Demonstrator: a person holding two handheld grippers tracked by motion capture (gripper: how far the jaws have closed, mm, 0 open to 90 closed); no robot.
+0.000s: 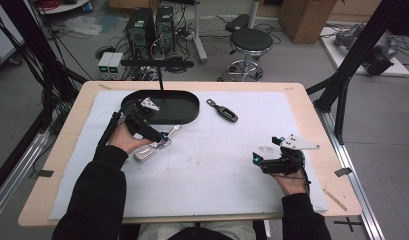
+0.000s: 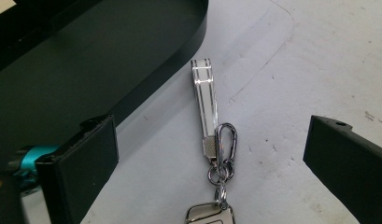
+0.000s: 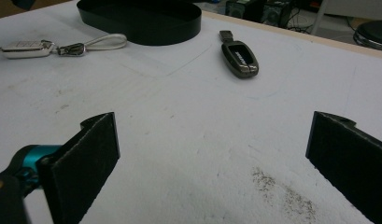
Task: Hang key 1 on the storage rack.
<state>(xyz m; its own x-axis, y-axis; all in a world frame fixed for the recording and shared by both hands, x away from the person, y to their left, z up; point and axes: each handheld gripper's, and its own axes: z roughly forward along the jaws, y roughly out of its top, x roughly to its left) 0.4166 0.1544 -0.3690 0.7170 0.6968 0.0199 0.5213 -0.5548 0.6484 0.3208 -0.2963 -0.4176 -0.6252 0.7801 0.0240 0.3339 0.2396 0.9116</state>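
Left gripper view: the left gripper [image 2: 212, 154] is held wide open over a silver key fob with white strap [image 2: 205, 100], beside a black oval tray [image 2: 132, 70]; the right gripper [image 3: 212, 154] is spread wide, empty.

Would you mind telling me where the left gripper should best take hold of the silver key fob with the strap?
Probably the flat strap, from straight above. It lies flat and narrow between the open left gripper fingers, beside the black tray; the fob body sits partly out of frame.
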